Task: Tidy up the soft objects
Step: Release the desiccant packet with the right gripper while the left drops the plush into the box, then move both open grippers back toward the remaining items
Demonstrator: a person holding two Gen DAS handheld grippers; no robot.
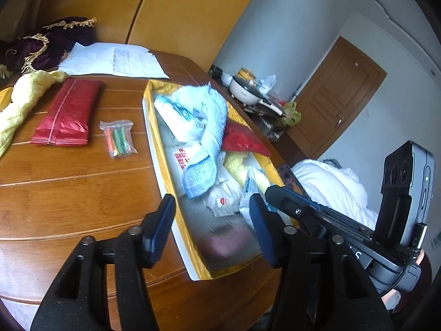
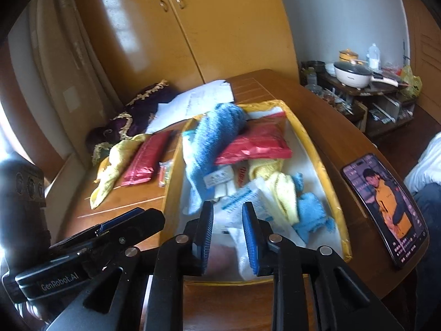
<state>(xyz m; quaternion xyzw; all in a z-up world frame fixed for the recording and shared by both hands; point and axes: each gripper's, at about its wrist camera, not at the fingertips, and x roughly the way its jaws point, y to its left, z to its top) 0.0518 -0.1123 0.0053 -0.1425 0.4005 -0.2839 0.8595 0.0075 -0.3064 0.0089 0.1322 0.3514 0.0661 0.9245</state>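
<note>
Your left gripper (image 1: 212,226) hangs with its jaws spread wide and nothing between them, poised over the near end of the yellow-rimmed box (image 1: 150,138), one finger over the table and the other over the box's interior. Your right gripper (image 2: 228,231) is also empty, its jaws only partly parted, hovering just above the crumpled white plastic bag (image 2: 248,201) at the near end of that same box. Judging by what lies ahead of both tools, the sorting is well along but not finished: inside the box you already have the blue towel (image 1: 204,127) draped across the heap, a red pouch (image 2: 256,143) beyond it, a yellow cloth (image 2: 275,182) and a smaller blue cloth (image 2: 310,212) off to the right of your right gripper, plus assorted white packets. Still outside, well ahead and to the left of your left gripper, lie a second red pouch (image 1: 67,113), a yellow towel (image 1: 22,104) beside it, and a small clear bag of coloured sticks (image 1: 118,138) nearest the box wall. The dark fringed fabric (image 1: 41,44) and papers (image 1: 115,60) sit farther off; whether they belong to the job is unclear. A phone (image 2: 386,207) rests on the table (image 1: 69,187) right of the box. The yellow towel and red pouch look like your remaining pickups.
</note>
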